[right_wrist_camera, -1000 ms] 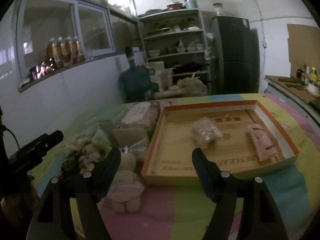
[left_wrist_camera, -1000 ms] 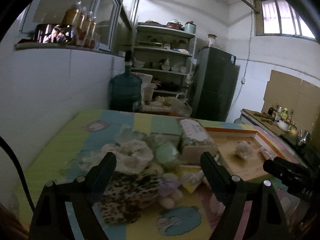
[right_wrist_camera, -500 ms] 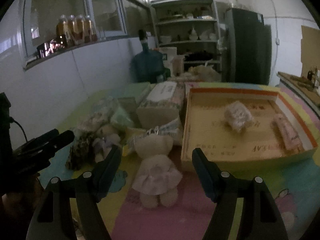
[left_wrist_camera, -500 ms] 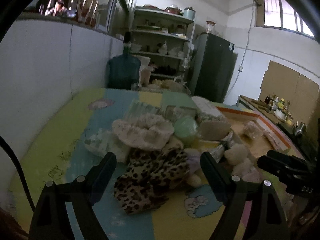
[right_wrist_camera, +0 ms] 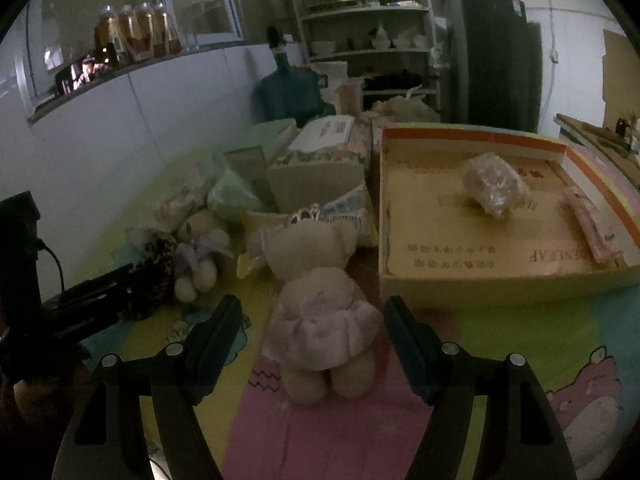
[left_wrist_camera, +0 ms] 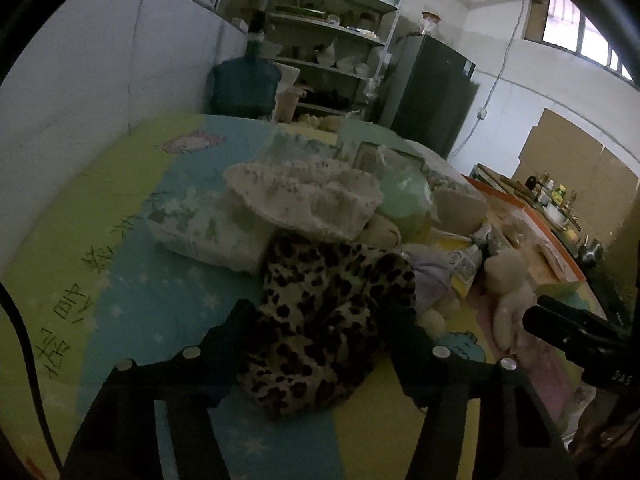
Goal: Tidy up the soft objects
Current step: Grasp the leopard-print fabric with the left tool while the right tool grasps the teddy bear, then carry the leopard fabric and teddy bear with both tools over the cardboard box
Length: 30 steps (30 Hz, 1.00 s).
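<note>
Jaws of the left gripper (left_wrist_camera: pixel 324 320), lower centre, are closing around a leopard-print cloth (left_wrist_camera: pixel 328 320), wider a second ago. Right gripper (right_wrist_camera: pixel 312 320) stays open astride a teddy bear (right_wrist_camera: pixel 320 312). Both pickups look imminent.

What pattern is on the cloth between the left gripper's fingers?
Leopard print on the cloth; clearest in the left wrist view.

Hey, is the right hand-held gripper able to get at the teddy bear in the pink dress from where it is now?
Probably yes. The teddy bear lies on the mat right in front of the right hand-held gripper, between its open fingers, with nothing lying over it. The box stands beside it, apart.
</note>
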Tool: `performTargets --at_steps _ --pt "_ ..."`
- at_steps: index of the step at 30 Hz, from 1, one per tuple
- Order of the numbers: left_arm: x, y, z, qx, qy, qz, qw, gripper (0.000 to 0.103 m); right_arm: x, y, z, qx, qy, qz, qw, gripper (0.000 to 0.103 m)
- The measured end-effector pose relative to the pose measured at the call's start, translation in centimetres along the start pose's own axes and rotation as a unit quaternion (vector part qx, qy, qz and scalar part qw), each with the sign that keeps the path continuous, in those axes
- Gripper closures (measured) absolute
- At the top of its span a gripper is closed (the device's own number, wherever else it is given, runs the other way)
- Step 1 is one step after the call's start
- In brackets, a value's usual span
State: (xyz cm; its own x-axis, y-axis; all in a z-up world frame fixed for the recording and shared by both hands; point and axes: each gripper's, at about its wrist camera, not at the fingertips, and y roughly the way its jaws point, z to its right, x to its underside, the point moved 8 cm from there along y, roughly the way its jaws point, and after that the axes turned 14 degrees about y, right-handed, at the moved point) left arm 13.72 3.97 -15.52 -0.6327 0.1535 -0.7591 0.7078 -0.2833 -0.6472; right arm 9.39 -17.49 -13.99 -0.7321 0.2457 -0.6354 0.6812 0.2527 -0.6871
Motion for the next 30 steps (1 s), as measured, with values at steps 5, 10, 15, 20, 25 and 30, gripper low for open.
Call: performTargets --at_steps 5,10,15,20,25,30 --pt "0.1 0.0 -0.2 0.001 0.006 0.005 1.0 0.073 0.4 0.6 0.6 0.012 0.007 -0.008 1.0 0.028" --pt "0.2 -0.2 -0.4 0.003 0.0 0.01 0.9999 0.084 0.8 1.5 0.9 0.019 0.013 -0.02 1.0 0.028" --pt "0.4 -0.7 -0.4 0.005 -0.005 0.019 0.9998 0.086 1.0 1.7 0.6 0.018 0.006 -0.026 0.999 0.044" --pt "0.3 -1.4 -0.3 0.008 -0.003 0.026 0.9996 0.086 1.0 1.5 0.6 0.018 0.004 -0.027 0.999 0.052" --pt "-0.1 -2.4 0.0 0.012 -0.001 0.038 0.9992 0.086 1.2 1.0 0.5 0.008 0.008 -0.026 1.0 0.059" --pt "-0.6 -3.8 0.5 0.01 0.004 0.054 0.9985 0.086 1.2 0.4 -0.1 0.004 0.003 -0.02 1.0 0.06"
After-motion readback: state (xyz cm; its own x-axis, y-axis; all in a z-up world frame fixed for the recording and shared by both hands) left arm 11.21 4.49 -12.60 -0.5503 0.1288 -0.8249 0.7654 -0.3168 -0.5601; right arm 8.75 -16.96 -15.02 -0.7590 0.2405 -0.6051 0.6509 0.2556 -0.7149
